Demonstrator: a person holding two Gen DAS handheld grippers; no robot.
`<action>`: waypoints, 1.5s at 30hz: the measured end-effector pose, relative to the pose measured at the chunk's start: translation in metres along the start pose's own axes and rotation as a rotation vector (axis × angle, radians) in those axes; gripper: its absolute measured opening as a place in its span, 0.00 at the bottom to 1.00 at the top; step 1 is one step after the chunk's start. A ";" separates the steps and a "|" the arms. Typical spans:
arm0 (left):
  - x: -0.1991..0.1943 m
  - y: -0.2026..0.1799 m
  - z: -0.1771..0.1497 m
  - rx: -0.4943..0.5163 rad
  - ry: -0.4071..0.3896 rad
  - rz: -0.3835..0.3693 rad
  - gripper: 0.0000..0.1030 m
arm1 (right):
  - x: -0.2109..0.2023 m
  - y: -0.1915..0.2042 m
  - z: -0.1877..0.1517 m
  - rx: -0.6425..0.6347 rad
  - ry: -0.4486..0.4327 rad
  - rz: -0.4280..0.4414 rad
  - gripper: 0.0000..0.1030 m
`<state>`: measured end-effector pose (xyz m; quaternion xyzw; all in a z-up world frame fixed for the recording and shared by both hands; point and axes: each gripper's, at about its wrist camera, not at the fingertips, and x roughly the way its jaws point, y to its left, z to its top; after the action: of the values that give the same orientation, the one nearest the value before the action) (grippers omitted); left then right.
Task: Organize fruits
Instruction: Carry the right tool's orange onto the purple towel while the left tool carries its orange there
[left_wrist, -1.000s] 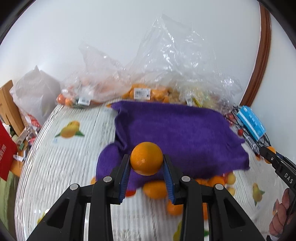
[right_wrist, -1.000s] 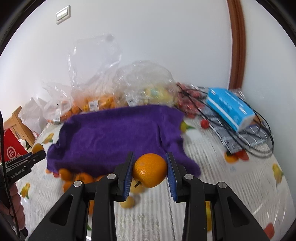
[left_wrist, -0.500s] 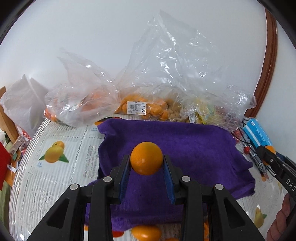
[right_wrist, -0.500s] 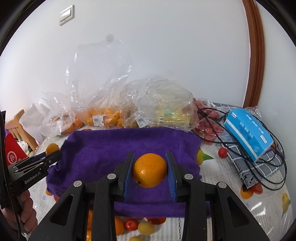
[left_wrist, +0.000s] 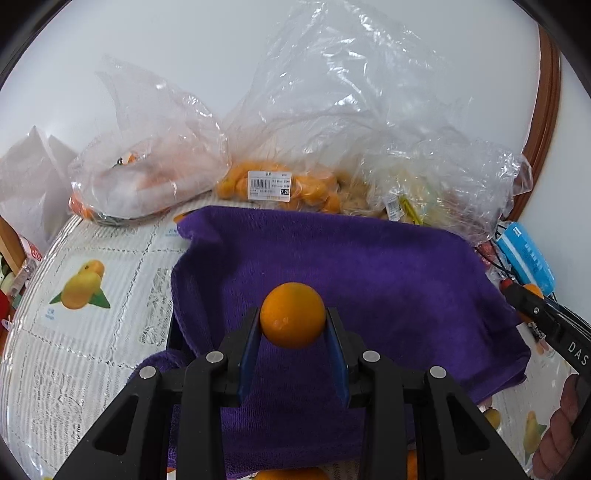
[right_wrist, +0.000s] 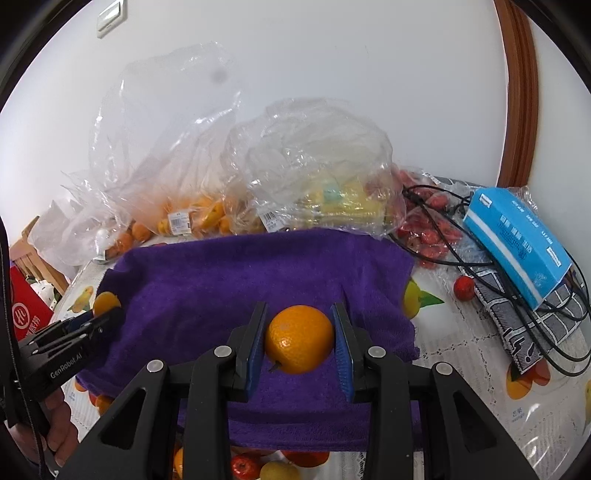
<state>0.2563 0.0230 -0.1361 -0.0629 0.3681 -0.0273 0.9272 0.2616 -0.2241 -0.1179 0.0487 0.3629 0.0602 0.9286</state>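
My left gripper (left_wrist: 293, 325) is shut on an orange (left_wrist: 292, 314) and holds it above the purple towel (left_wrist: 351, 266). My right gripper (right_wrist: 300, 339) is shut on another orange (right_wrist: 299, 338), also above the purple towel (right_wrist: 229, 280). The left gripper shows in the right wrist view (right_wrist: 99, 317) at the towel's left edge with its orange (right_wrist: 105, 301). The right gripper shows in the left wrist view (left_wrist: 517, 295) at the towel's right edge. Loose small fruits (right_wrist: 273, 467) lie on the tablecloth just in front of the towel.
Clear plastic bags of oranges (left_wrist: 284, 184) and other fruit (right_wrist: 332, 199) lie behind the towel against the wall. A blue tissue box (right_wrist: 517, 243), black cables (right_wrist: 498, 273) and a red fruit (right_wrist: 463, 288) are at the right. A red box (right_wrist: 26, 314) stands at the left.
Both grippers have moved forward with their oranges, from over the loose fruits at the towel's near edge to over the towel. Both stay shut.
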 end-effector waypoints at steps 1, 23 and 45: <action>0.001 0.000 -0.001 -0.001 0.001 -0.001 0.32 | 0.002 -0.001 -0.001 -0.003 -0.005 -0.005 0.33; 0.014 -0.002 -0.006 -0.004 0.031 0.000 0.32 | 0.033 0.003 -0.021 -0.023 0.079 0.002 0.33; 0.031 0.002 -0.011 -0.008 0.100 0.024 0.32 | 0.047 0.006 -0.026 -0.042 0.134 -0.019 0.33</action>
<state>0.2710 0.0211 -0.1654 -0.0607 0.4148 -0.0179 0.9077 0.2774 -0.2100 -0.1677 0.0214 0.4231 0.0620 0.9037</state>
